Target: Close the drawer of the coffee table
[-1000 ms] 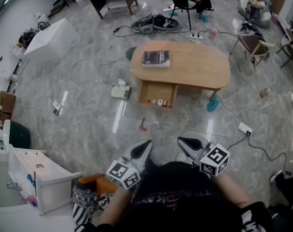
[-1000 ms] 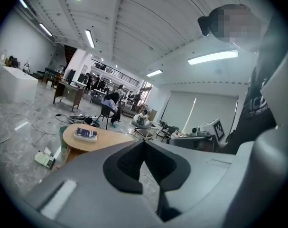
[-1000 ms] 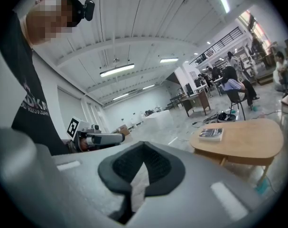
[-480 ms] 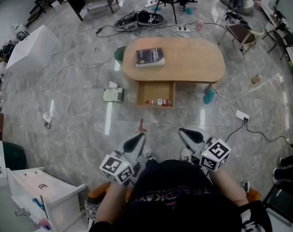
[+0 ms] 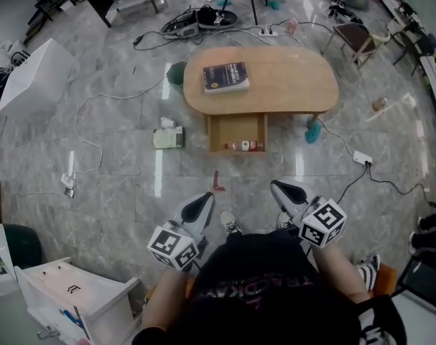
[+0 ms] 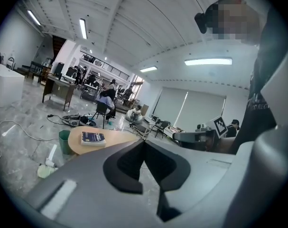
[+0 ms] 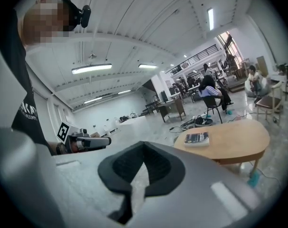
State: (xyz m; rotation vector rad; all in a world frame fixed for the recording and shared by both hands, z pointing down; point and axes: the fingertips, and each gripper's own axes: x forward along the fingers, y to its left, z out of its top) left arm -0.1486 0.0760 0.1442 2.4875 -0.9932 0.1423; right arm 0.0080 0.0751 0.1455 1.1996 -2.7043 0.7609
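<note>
Forward, left gripper (image 5: 205, 200) and right gripper (image 5: 276, 186) face drawer (image 5: 235, 129).

Dark book (image 5: 225, 77) lying flat; power strip (image 5: 362, 157) at right; white cabinet (image 5: 80, 297) lower left.

Bright, even light from ceiling strips (image 6: 208, 61), glare streaks on glossy floor (image 5: 158, 172), fisheye-bent edges.

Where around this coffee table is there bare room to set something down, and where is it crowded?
Free: the coffee table top right of the book; the floor in front of the drawer. Crowded: cables behind the table, a box left of the drawer.
</note>
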